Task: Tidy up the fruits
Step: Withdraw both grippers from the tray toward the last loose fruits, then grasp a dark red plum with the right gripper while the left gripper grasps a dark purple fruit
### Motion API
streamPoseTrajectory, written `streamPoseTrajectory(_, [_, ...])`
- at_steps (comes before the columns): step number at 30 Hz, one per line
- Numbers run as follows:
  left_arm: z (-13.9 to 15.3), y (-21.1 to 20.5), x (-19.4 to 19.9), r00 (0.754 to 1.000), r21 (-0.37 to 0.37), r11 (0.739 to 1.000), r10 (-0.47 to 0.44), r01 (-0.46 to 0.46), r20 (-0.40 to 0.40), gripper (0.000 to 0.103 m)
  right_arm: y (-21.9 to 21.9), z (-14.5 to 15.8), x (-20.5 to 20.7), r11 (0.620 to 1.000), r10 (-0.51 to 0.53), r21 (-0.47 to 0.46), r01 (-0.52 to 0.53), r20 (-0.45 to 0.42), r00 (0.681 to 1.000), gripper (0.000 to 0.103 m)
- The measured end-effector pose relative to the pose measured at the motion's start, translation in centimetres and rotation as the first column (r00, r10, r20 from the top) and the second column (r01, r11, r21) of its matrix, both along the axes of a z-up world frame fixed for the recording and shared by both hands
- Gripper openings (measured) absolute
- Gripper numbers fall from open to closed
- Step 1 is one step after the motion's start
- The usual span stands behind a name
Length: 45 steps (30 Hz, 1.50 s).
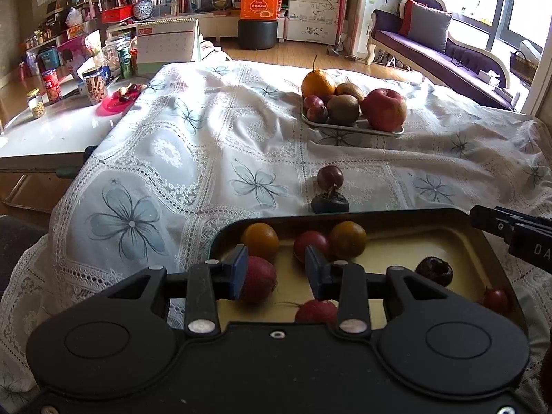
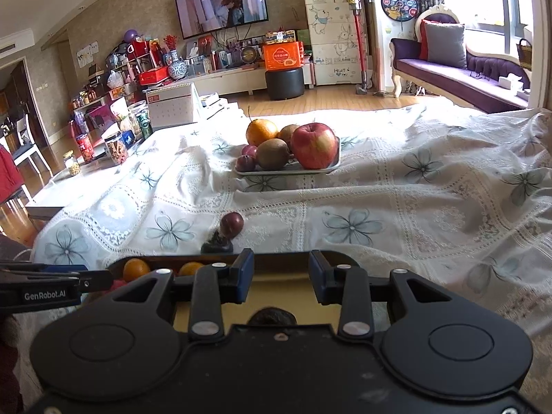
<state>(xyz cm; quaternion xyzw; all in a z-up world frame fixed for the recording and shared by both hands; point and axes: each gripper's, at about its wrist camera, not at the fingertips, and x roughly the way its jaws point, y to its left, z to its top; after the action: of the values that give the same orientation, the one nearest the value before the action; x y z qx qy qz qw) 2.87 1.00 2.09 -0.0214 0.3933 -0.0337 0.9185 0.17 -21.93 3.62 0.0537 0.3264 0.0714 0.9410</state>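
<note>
- While both grippers, left (image 1: 276,272) and right (image 2: 281,281), hover over the near tray (image 1: 414,241), their jaws stand half open, holding nothing.
- Loose purple fruit (image 1: 330,177) sits on the cloth (image 1: 207,138) beyond it: small, round, smooth, likely to roll; pinch its middle.
- Lacy cloth rumples over the bench; cluttered living room behind.

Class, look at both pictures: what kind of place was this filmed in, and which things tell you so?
Most likely a home living room. A wall-mounted television plays above a cluttered low cabinet, a purple chaise sofa sits by the window, and fruit lies on a lace tablecloth.
</note>
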Motion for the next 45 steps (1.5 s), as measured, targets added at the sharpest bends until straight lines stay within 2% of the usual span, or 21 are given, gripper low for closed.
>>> streamPoseTrajectory(6, [0.8, 1.0, 2.7, 1.000, 0.023, 0.999, 0.023, -0.024, 0.021, 0.045, 2.1, 0.0, 5.6, 1.000, 0.024, 0.021, -0.023, -0.081, 0.996, 0.038])
streamPoseTrajectory(10, [0.9, 1.8, 4.6, 0.999, 0.027, 0.998, 0.049, -0.049, 0.012, 0.045, 4.6, -1.0, 10.3, 0.999, 0.035, 0.004, -0.035, -0.149, 0.988, 0.039])
streamPoseTrajectory(14, [0.4, 2.5, 5.7, 0.998, 0.035, 0.997, 0.067, -0.066, -0.008, 0.045, 6.3, -2.6, 14.7, 0.999, 0.031, 0.038, -0.022, -0.238, 0.971, 0.040])
streamPoseTrajectory(20, [-0.4, 3.4, 6.1, 0.996, 0.030, 0.997, 0.078, -0.077, -0.034, 0.045, 8.5, -4.5, 18.2, 1.000, 0.000, 0.008, 0.002, -0.289, 0.957, 0.044])
streamPoseTrajectory(25, [-0.6, 3.7, 6.2, 0.996, 0.032, 0.996, 0.079, -0.078, -0.043, 0.045, 9.6, -5.9, 19.9, 1.000, -0.013, -0.006, 0.011, -0.330, 0.944, 0.047])
streamPoseTrajectory(31, [-0.4, 3.9, 6.3, 0.996, 0.037, 0.996, 0.080, -0.078, -0.039, 0.045, 11.6, -8.2, 20.8, 0.997, -0.024, -0.083, -0.007, -0.372, 0.928, 0.048])
streamPoseTrajectory(33, [-0.4, 3.8, 6.4, 0.996, 0.044, 0.996, 0.080, -0.078, -0.037, 0.045, 12.0, -8.5, 20.6, 0.994, -0.033, -0.109, -0.007, -0.360, 0.932, 0.048])
streamPoseTrajectory(34, [-0.4, 3.8, 6.5, 0.996, 0.047, 0.996, 0.079, -0.077, -0.039, 0.045, 12.2, -8.5, 20.6, 0.992, -0.033, -0.123, -0.012, -0.355, 0.934, 0.043])
streamPoseTrajectory(35, [-0.5, 3.8, 6.6, 0.996, 0.047, 0.996, 0.078, -0.076, -0.041, 0.045, 12.3, -8.3, 20.5, 0.989, -0.037, -0.146, -0.014, -0.345, 0.938, 0.036])
streamPoseTrajectory(39, [-0.7, 3.5, 7.2, 0.996, 0.041, 0.997, 0.063, -0.060, -0.059, 0.045, 11.3, -7.1, 20.1, 0.994, -0.027, -0.110, -0.008, -0.321, 0.947, 0.036])
streamPoseTrajectory(45, [-0.9, 2.0, 8.6, 0.995, 0.011, 1.000, -0.005, 0.006, -0.103, 0.045, 7.8, -3.5, 18.5, 1.000, -0.022, -0.020, 0.017, -0.250, 0.968, 0.036])
